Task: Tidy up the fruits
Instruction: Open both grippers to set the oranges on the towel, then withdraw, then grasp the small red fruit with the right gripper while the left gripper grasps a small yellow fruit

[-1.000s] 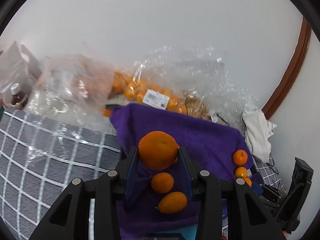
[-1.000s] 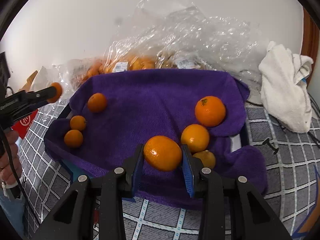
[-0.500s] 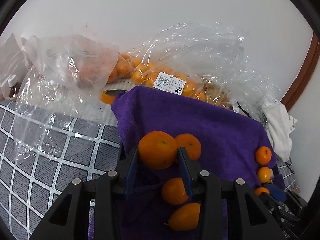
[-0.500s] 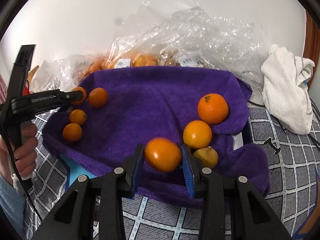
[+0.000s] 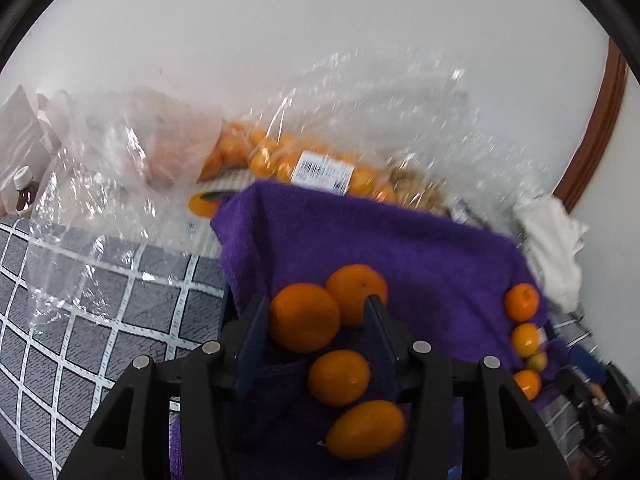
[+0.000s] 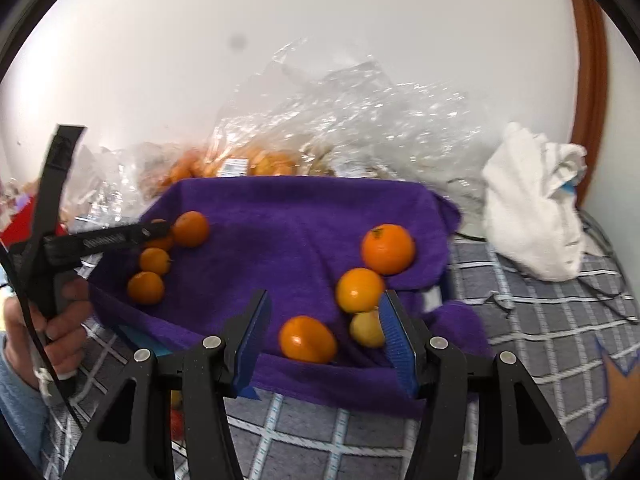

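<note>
While both tools hang over the purple towel [image 6: 296, 216], their jaws are opening. In the left wrist view, the left tool [image 5: 316, 320] has an orange [image 5: 305, 317] between its fingers; the orange touches the left pad, and a gap shows at the right pad, so we read the grip as let go. A second orange [image 5: 357, 292] sits just behind it, touching it. Nearer to us lie a smaller orange [image 5: 338, 377] and an oval one [image 5: 366, 429], both on the towel. Along the towel's right edge we see a column of four small fruits [image 5: 525, 339].

In the right wrist view, the right tool [image 6: 324, 324] stands wide, and an oval orange [image 6: 307, 339] lies on the towel between the fingers, clear of both pads. A pale yellow fruit [image 6: 366, 329] lies just beside the right pad, with a round orange [image 6: 359, 289] behind it and a larger orange [image 6: 387, 249] farther off. At the left, a hand [image 6: 60, 332] holds the other tool, whose tip reaches a cluster of small oranges [image 6: 168, 252].

Behind the towel lie clear bags [image 5: 280, 152] of oranges; a white cloth [image 6: 532, 208] lies at the right. The checked cover [image 5: 80, 312] is grey.
</note>
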